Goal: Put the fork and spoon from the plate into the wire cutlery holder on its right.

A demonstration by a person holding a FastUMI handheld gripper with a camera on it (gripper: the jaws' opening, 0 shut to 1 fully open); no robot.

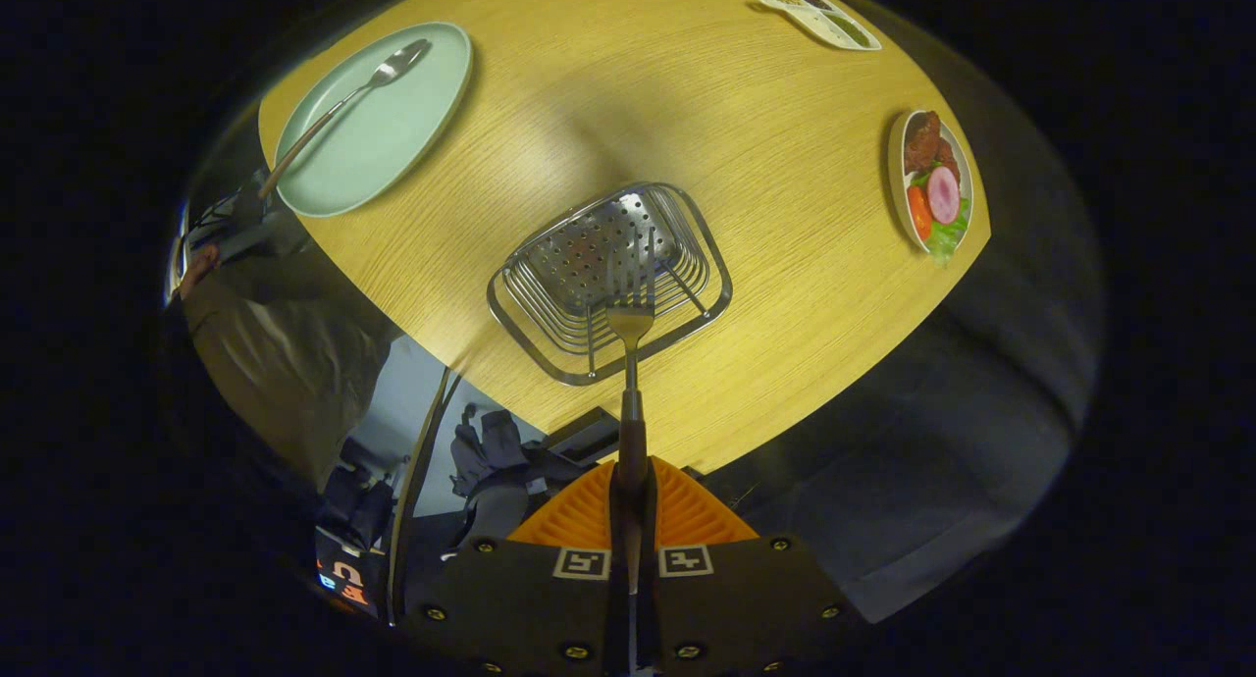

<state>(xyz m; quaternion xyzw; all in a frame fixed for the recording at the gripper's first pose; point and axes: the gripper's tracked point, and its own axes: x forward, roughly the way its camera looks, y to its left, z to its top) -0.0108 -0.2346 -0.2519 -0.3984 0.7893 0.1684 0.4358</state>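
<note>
Lower handle of the fork (631,363) hidden between the closed tongs (633,495). Fork tines hard to separate from the wire cutlery holder (608,280) behind. Food in the divided dish (811,8) at the tabletop (628,118) far edge too small to identify. Spoon (343,108) handle end reaching past the plate (378,128) rim, dim there.

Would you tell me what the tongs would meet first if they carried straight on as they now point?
Probably the wire cutlery holder: the tongs, shut on the fork, aim its tines into the basket, though depth is unclear.
</note>
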